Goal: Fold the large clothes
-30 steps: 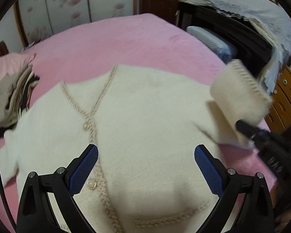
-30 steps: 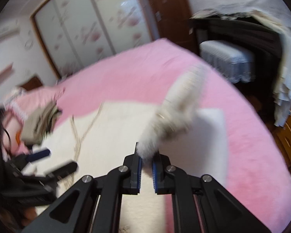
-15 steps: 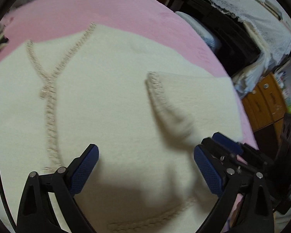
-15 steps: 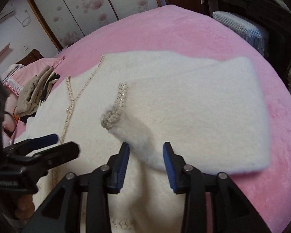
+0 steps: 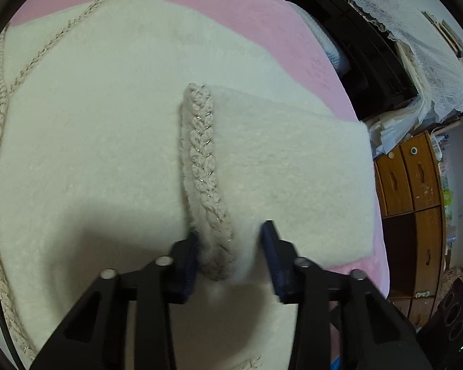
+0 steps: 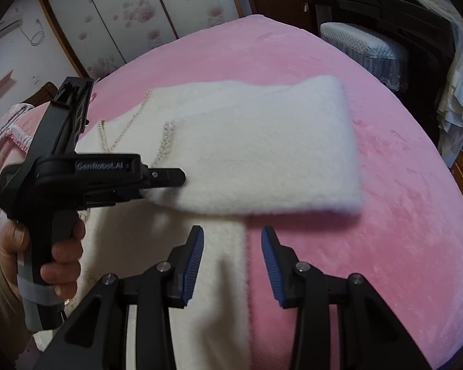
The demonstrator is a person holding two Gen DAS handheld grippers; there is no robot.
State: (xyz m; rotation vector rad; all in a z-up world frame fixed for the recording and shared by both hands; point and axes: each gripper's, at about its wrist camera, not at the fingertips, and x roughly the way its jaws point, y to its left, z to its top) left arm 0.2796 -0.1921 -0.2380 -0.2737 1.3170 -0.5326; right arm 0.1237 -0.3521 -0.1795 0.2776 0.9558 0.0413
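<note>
I see the fluffy cream knit cardigan (image 6: 262, 154) spread flat on the pink plush bedspread (image 6: 401, 215), its body toward 9 o'clock in the right wrist view. One sleeve (image 5: 293, 169) is folded across the front, so the braided beige cuff trim (image 5: 205, 166) lies over the chest and runs from 12 toward 6 o'clock in the left wrist view.

The left gripper (image 5: 230, 256) is at the near end of that cuff. Its blue-padded fingers (image 5: 189, 256) stand on either side of the cuff end with the fabric bunched between them. The left pad touches the knit; a little gap shows at the right pad, so I cannot tell whether the grip has closed. In the right wrist view the same gripper (image 6: 157, 185) comes in from 9 o'clock, held by a bare hand (image 6: 46, 252), with its tip at the sleeve's lower edge.

The right gripper (image 6: 233, 262) has its fingers (image 6: 194, 262) apart and grips nothing. It hovers over the side edge of the cardigan, where cream knit meets the pink spread.

Surroundings: a white quilted stool (image 6: 364, 43) at 1 o'clock beyond the bed, wooden drawers (image 5: 413, 178) at 3 o'clock in the left wrist view, and flower-printed sliding wardrobe doors (image 6: 132, 15) at 11 o'clock.
</note>
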